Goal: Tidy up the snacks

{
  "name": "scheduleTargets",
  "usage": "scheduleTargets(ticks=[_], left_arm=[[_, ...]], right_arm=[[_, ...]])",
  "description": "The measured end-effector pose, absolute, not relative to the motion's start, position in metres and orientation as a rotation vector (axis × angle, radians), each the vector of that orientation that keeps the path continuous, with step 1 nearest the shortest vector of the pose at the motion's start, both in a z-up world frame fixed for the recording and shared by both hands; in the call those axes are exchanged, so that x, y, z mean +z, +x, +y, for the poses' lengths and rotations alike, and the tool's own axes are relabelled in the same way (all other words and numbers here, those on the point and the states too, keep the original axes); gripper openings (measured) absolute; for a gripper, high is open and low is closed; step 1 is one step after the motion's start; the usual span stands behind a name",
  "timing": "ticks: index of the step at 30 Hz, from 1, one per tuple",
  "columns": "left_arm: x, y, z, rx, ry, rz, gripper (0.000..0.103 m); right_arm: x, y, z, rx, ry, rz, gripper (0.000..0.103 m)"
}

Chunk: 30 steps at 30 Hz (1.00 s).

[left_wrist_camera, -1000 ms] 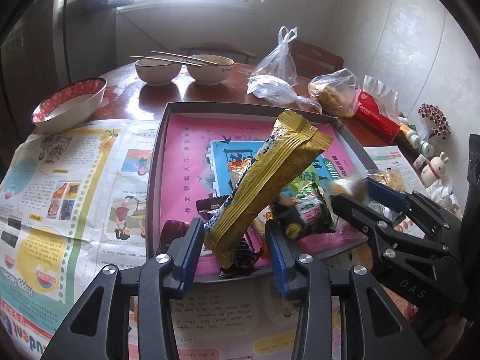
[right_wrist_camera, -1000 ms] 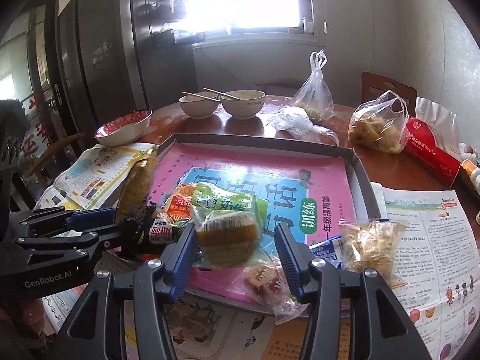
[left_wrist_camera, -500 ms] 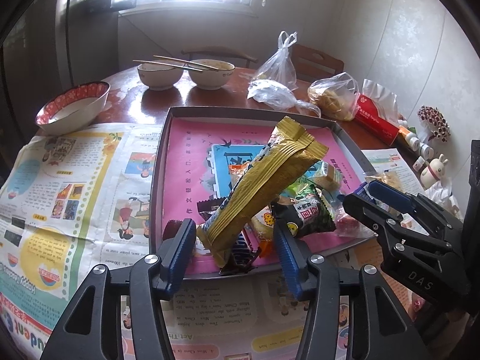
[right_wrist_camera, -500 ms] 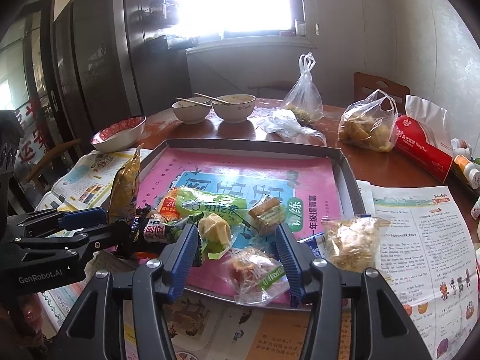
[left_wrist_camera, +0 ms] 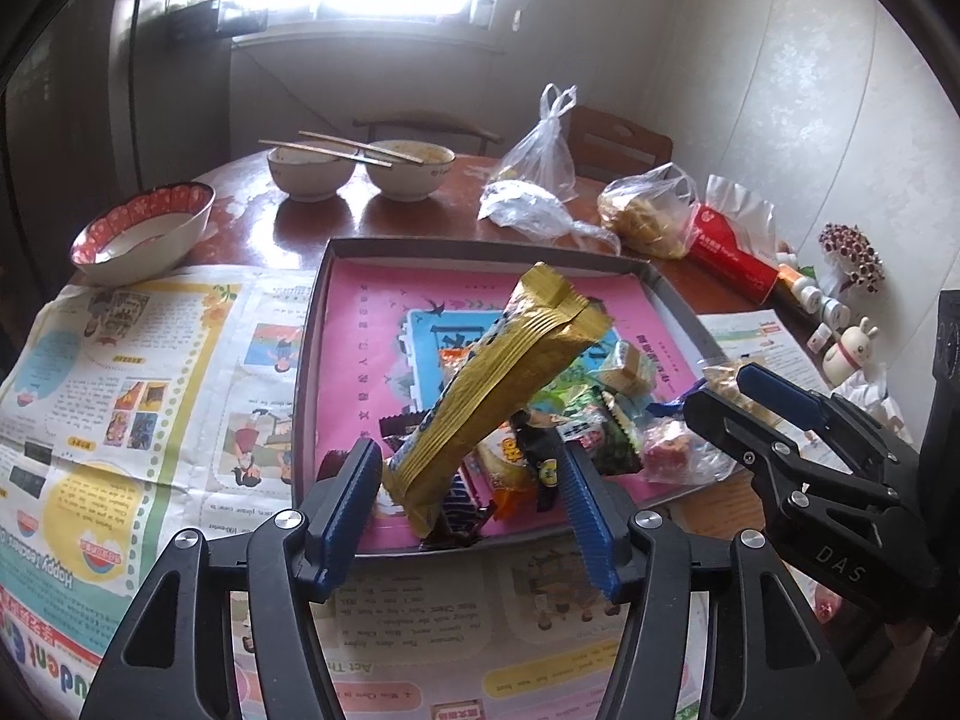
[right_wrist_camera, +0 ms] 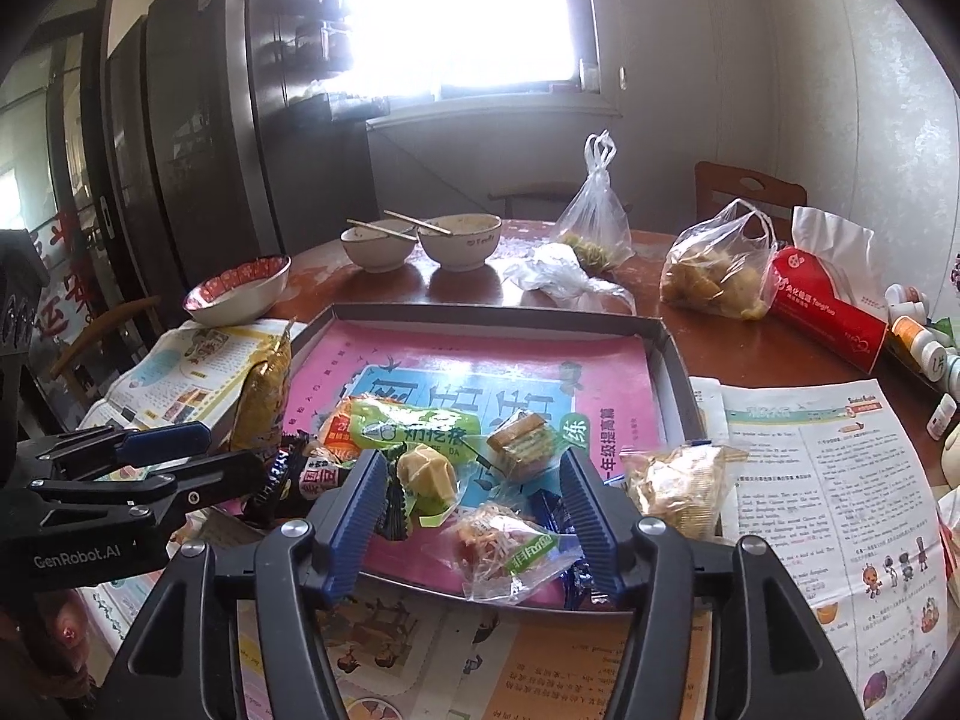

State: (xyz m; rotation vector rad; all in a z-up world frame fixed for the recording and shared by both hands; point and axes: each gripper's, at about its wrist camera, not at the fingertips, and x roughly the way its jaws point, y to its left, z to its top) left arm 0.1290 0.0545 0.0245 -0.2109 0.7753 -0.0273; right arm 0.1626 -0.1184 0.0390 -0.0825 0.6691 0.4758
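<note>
My left gripper hangs over the near edge of the grey tray, its jaws opening. A long gold snack packet leans upright between them, close to the left pad and clear of the right one. Several small snacks lie heaped in the tray behind it. My right gripper is also opening over the tray. Between its pads lie a beige wrapped snack and a clear packet with a green label, neither pressed. The left gripper and the gold packet show at the left.
A clear bag of crackers lies on the newspaper right of the tray. Behind the tray stand two bowls with chopsticks, a red-rimmed bowl, plastic bags, a red tissue pack and small bottles.
Both grippers' jaws have spread wider. The beige snack that was between the right pads has dropped into the tray. The gold packet still leans between the left jaws.
</note>
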Motion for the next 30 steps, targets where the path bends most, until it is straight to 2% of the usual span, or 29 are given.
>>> scheduleTargets(ticks=[3,10,20,22,30], left_arm=[[0.028,0.126,0.055,-0.03,-0.22,0.76,0.064],[0.041,0.112,0.058,-0.013,-0.231,0.709,0.075],[0.047,0.092,0.057,0.002,-0.227,0.689,0.077],[0.046,0.086,0.056,-0.004,-0.23,0.69,0.077],[0.031,0.072,0.048,-0.018,-0.214,0.739,0.077]], right_arm=[[0.043,0.16,-0.122,0.466,-0.071,0.653,0.065],[0.055,0.151,-0.128,0.447,-0.067,0.601,0.074],[0.068,0.128,-0.139,0.433,-0.068,0.555,0.084],[0.066,0.123,-0.14,0.44,-0.066,0.57,0.089],[0.048,0.103,-0.141,0.423,-0.111,0.622,0.09]])
